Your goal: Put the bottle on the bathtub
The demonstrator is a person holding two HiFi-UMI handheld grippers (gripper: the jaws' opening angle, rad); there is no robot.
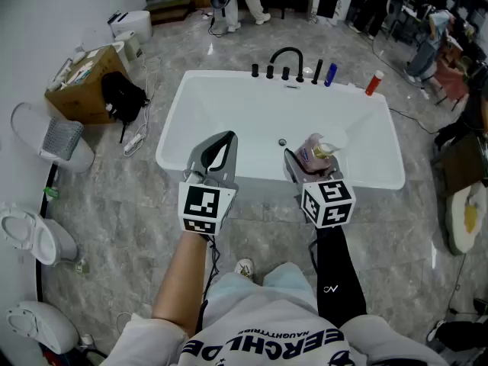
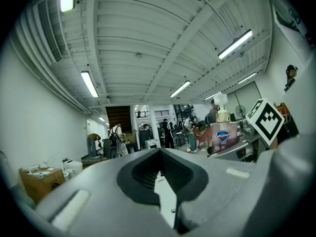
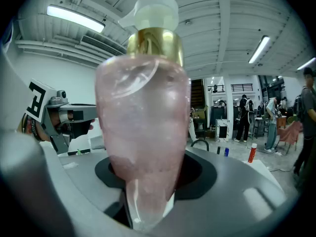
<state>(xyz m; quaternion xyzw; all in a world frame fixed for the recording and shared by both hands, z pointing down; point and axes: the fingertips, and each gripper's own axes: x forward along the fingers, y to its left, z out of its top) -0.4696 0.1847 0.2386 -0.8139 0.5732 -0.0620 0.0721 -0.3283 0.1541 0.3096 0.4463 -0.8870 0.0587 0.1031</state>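
while i stand at the near side of the bathtub (image 1: 171,128), my right gripper (image 1: 303,158) is clamped on the pink bottle (image 1: 316,152), holding it pump end up above the tub's near rim, not yet set down. my left gripper (image 1: 221,145) hangs just beside it over the same rim, jaws together with nothing between them. along the far rim stand a black tap (image 1: 287,55), a blue bottle (image 1: 330,75) and a red bottle (image 1: 374,83).

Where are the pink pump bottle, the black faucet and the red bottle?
pink pump bottle (image 3: 143,127): right gripper view, middle of its body.
black faucet (image 1: 287,50): head view, top of its arch.
red bottle (image 1: 374,83): head view, middle of its body.
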